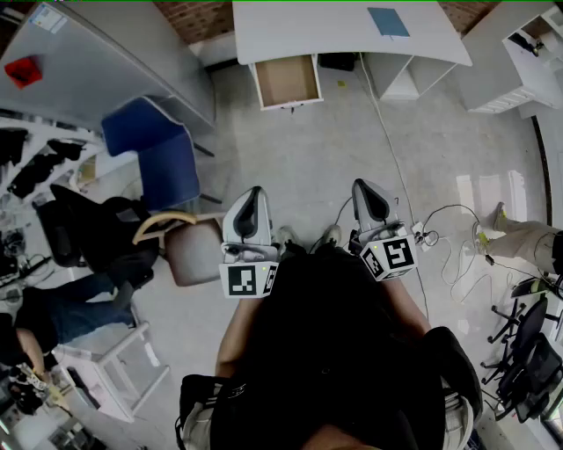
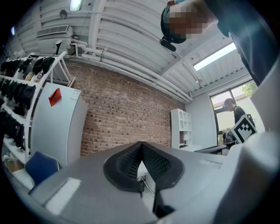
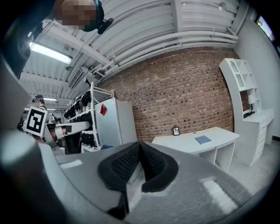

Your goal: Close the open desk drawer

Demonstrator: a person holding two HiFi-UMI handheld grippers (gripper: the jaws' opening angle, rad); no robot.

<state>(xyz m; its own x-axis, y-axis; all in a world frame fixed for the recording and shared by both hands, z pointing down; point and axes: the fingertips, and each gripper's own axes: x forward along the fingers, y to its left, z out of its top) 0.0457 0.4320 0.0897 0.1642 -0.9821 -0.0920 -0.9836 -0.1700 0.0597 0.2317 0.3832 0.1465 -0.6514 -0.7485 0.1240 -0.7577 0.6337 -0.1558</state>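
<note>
left gripper (image 1: 255, 195): lower centre of the frame, fingers (image 2: 129, 162) clenched together on nothing.
right gripper (image 1: 367, 188): just right of it, fingers (image 3: 125, 164) likewise clenched and empty.
floor (image 1: 325, 158): an open stretch lay between the grippers and the drawer.
drawer (image 1: 287, 81): upper centre of the frame, pulled out from under the worktop, apparently empty inside, well apart from both grippers.
worktop (image 1: 334, 31): white, along the top edge, with a blue notebook (image 1: 388, 21) on it.
step in hand: the approach, by my judgement; the closing was not yet begun.
doing it well: come up square to the drawer front, set the clenched fingers against its middle and push straight in, so it would not skew.
counts: two grippers, one open drawer, one worktop, one notebook.
</note>
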